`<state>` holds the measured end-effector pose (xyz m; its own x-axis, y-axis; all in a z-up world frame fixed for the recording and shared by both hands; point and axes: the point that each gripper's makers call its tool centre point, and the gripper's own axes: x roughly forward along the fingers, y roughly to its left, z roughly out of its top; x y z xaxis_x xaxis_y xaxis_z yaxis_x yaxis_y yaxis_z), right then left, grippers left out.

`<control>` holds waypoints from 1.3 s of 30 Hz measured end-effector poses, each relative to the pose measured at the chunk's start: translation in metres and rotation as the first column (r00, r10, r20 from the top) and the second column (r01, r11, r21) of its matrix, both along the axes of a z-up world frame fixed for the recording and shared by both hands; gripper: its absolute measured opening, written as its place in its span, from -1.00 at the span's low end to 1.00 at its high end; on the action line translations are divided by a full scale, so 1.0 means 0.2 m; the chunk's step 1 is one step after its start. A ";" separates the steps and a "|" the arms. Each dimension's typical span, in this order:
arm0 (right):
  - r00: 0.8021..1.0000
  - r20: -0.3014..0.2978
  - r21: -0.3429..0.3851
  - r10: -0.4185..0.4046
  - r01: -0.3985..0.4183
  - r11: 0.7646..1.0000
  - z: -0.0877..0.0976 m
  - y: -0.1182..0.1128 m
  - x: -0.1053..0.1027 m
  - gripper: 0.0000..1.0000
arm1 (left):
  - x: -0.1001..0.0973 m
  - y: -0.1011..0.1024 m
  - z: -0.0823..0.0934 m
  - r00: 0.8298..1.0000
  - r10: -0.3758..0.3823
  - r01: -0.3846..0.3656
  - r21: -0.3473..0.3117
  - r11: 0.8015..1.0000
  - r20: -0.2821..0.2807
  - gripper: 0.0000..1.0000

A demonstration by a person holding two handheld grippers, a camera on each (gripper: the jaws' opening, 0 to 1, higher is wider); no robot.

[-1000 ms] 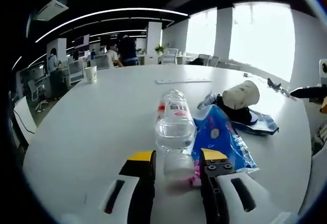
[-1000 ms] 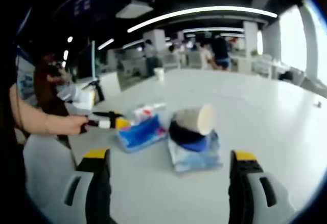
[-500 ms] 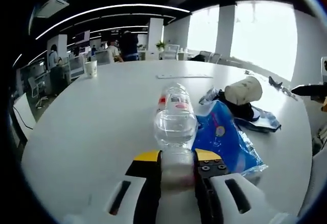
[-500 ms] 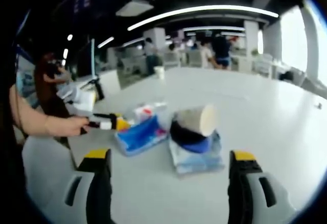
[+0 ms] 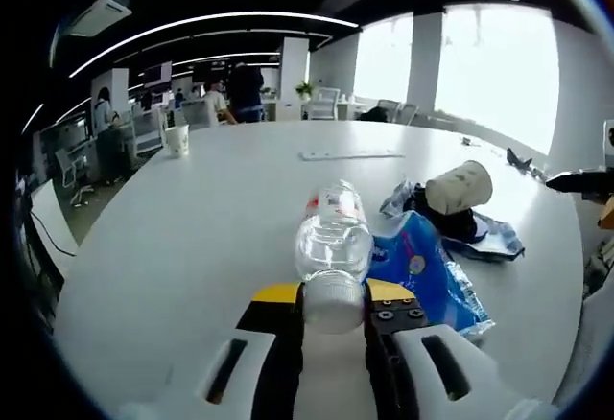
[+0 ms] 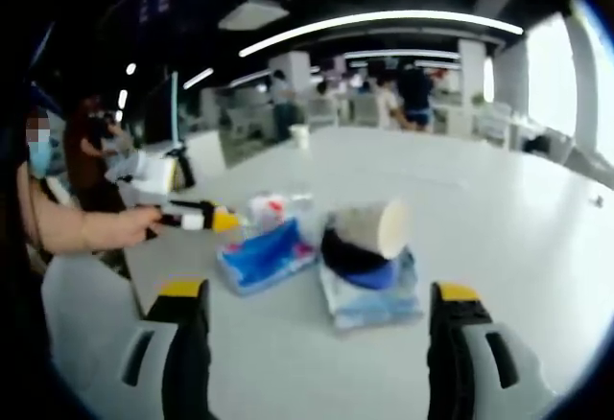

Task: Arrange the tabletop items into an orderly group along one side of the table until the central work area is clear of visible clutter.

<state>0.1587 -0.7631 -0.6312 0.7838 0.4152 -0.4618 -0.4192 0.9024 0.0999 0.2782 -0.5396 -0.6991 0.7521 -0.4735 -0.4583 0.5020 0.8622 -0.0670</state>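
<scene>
A clear water bottle [image 5: 333, 243] with a red-and-white label points away from me, and my left gripper [image 5: 333, 307] is shut on its cap end, holding it just off the white table [image 5: 192, 238]. Beside it lies a blue plastic packet [image 5: 427, 268]. Further right, a paper cup [image 5: 459, 187] lies on its side on a dark blue bowl-like thing [image 5: 455, 222], over a blue-and-white packet [image 5: 496, 240]. My right gripper [image 6: 321, 297] is open above the table, short of the cup [image 6: 369, 227], the blue packet [image 6: 269, 255] and the bottle [image 6: 273, 210].
An upright paper cup [image 5: 177, 139] stands far left on the table and a flat white strip [image 5: 347, 154] lies at the far side. The person's hand [image 6: 106, 228] holds the left gripper [image 6: 197, 219]. Office desks, chairs and people are behind the table.
My left gripper shut on the bottle's cap end, then raised it a little off the table. The right gripper stayed open and still.
</scene>
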 end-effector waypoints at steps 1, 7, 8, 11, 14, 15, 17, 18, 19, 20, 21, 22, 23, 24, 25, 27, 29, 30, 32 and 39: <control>1.000 0.002 0.000 0.000 0.000 1.000 0.00 0.00 0.00 0.85 | 0.00 0.00 0.01 1.000 -0.001 0.001 0.003 1.000 0.002 -0.57; 1.000 0.008 0.000 -0.001 0.001 1.000 0.02 0.00 0.00 0.84 | 0.00 0.01 0.12 0.999 -0.005 0.005 0.004 1.000 0.043 -0.58; 1.000 0.009 0.000 -0.001 0.001 1.000 0.02 0.00 0.01 0.84 | 0.00 0.01 0.13 0.999 -0.007 0.007 0.004 1.000 0.054 -0.58; 1.000 0.010 0.001 -0.003 0.003 1.000 0.02 0.00 0.01 0.84 | 0.00 0.01 0.19 0.997 -0.012 0.011 0.008 1.000 0.079 -0.58; 1.000 0.014 0.002 -0.006 0.006 1.000 0.02 -0.01 0.01 0.84 | 0.01 0.01 0.26 0.995 -0.009 0.010 -0.015 1.000 0.102 -0.58; 1.000 0.013 0.003 -0.006 0.006 1.000 0.02 -0.01 0.01 0.83 | 0.01 0.01 0.28 0.994 -0.012 0.014 -0.017 1.000 0.110 -0.58; 1.000 0.015 0.007 -0.007 0.007 1.000 0.03 -0.01 0.01 0.83 | 0.01 0.01 0.32 0.992 -0.021 0.024 -0.019 1.000 0.125 -0.59; 1.000 0.014 0.007 -0.007 0.007 1.000 0.03 -0.01 0.01 0.83 | 0.01 0.01 0.35 0.991 -0.028 0.031 -0.016 0.999 0.132 -0.59; 1.000 0.015 0.008 -0.008 0.008 1.000 0.03 -0.01 0.01 0.83 | 0.02 0.01 0.36 0.990 -0.035 0.037 -0.014 0.999 0.140 -0.59; 1.000 0.016 0.008 -0.009 0.009 1.000 0.03 -0.01 0.01 0.83 | 0.02 0.00 0.38 0.988 -0.043 0.045 -0.010 0.999 0.147 -0.59; 1.000 0.017 0.009 -0.009 0.009 1.000 0.03 -0.01 0.01 0.83 | 0.02 0.00 0.41 0.987 -0.052 0.054 -0.009 0.999 0.154 -0.59; 1.000 0.018 0.010 -0.010 0.010 1.000 0.03 -0.01 0.01 0.83 | 0.02 0.00 0.42 0.986 -0.055 0.057 -0.009 0.998 0.155 -0.59; 1.000 0.019 0.010 -0.011 0.011 1.000 0.03 -0.01 0.01 0.83 | 0.03 0.00 0.44 0.985 -0.067 0.069 -0.004 0.998 0.161 -0.59; 1.000 0.019 0.011 -0.012 0.011 1.000 0.03 -0.01 0.01 0.83 | 0.03 -0.01 0.45 0.983 -0.076 0.077 0.001 0.997 0.165 -0.59; 1.000 0.020 0.013 -0.013 0.013 1.000 0.04 -0.01 0.01 0.83 | 0.03 -0.01 0.47 0.984 -0.081 0.080 0.011 0.997 0.159 -0.59; 1.000 0.023 0.018 -0.016 0.016 1.000 0.04 -0.01 0.01 0.83 | 0.04 -0.01 0.50 0.980 -0.104 0.100 0.031 0.994 0.172 -0.59; 1.000 0.022 0.021 -0.021 0.020 1.000 0.04 -0.02 0.01 0.82 | 0.05 -0.02 0.52 0.977 -0.123 0.116 0.045 0.992 0.172 -0.59; 1.000 0.022 0.023 -0.022 0.022 1.000 0.04 -0.02 0.01 0.82 | 0.05 -0.02 0.53 0.976 -0.129 0.122 0.052 0.991 0.174 -0.59; 0.999 0.023 0.029 -0.025 0.024 0.999 0.04 -0.02 0.01 0.82 | 0.06 -0.03 0.56 0.973 -0.152 0.144 0.058 0.988 0.174 -0.59; 1.000 0.022 0.026 -0.018 0.018 0.999 0.03 -0.04 0.00 0.83 | 0.08 -0.07 0.60 0.950 -0.274 0.264 0.088 0.961 0.151 -0.59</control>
<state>0.1590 -0.7702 -0.6242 0.8010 0.4126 -0.4337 -0.4052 0.9070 0.1147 0.2941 -0.5534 -0.5797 0.6669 -0.6413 -0.3795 0.7154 0.6935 0.0852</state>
